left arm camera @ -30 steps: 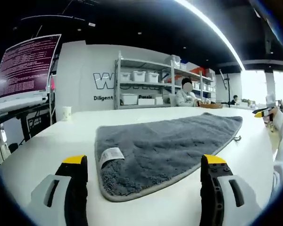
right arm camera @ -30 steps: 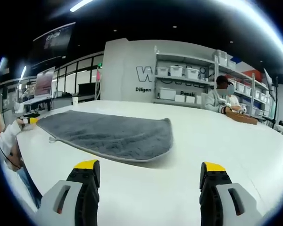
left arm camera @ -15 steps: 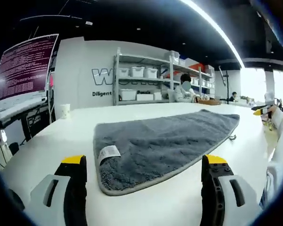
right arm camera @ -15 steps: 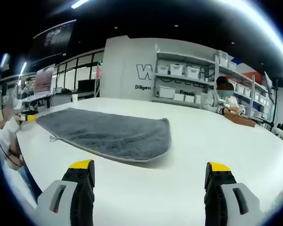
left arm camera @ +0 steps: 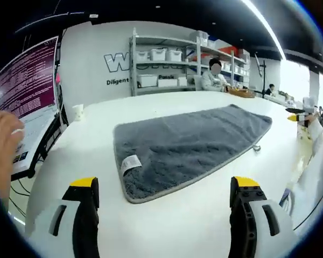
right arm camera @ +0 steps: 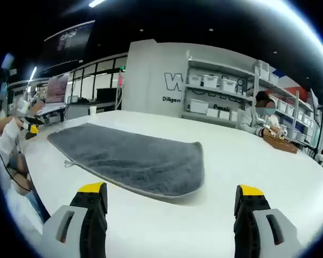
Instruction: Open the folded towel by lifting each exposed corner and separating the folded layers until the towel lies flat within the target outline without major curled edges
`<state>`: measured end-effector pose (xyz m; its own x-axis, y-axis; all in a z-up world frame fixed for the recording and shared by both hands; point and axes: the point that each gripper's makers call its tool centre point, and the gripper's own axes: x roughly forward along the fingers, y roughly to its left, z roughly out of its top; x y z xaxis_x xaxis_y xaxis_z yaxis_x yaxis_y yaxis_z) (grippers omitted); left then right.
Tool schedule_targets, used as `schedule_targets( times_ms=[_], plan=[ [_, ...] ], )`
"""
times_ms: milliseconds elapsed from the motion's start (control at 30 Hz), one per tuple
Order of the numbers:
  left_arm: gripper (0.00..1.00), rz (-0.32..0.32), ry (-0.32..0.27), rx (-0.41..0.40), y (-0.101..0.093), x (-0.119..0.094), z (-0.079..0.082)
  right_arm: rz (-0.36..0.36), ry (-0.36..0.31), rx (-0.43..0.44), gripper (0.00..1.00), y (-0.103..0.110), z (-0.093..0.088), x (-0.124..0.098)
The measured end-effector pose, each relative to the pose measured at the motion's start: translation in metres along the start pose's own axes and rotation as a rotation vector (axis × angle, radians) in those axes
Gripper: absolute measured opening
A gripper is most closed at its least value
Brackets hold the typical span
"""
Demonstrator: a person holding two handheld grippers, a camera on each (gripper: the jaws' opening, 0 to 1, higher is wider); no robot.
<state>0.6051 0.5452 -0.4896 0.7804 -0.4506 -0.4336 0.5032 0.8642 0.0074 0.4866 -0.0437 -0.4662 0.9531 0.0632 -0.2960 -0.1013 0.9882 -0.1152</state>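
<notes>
A grey towel lies folded on the white table, with a white label near its close corner and a small hanging loop at its right edge. My left gripper is open, above the table just short of the towel's near edge. In the right gripper view the same grey towel stretches from the left to the middle, its rounded end nearest. My right gripper is open too, held over bare table in front of the towel. The other gripper's yellow tip shows at far left.
A paper cup stands at the table's far left. A monitor and a hand are at the left. Shelves with white bins line the back wall. A seated person works at a wooden tray on the far right.
The left gripper's camera has risen and tipped down, so the towel is seen more from above. A hand has come in at the left. The right gripper's view shifted slightly; the towel lies as before.
</notes>
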Motion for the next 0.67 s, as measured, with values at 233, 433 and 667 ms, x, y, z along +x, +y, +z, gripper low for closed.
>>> schedule_targets(
  times_ms=[233, 433, 667],
  plan=[
    [1.0, -0.015, 0.018, 0.025, -0.011, -0.013, 0.003, 0.028, 0.007, -0.015, 0.99, 0.012, 0.005, 0.003],
    [1.0, -0.035, 0.012, 0.023, -0.014, -0.014, 0.002, 0.031, 0.009, -0.021, 0.99, 0.017, 0.007, 0.003],
    [1.0, -0.043, 0.0, 0.009, -0.014, -0.014, 0.0, 0.034, 0.005, -0.019, 0.99, 0.018, 0.009, 0.002]
  ],
)
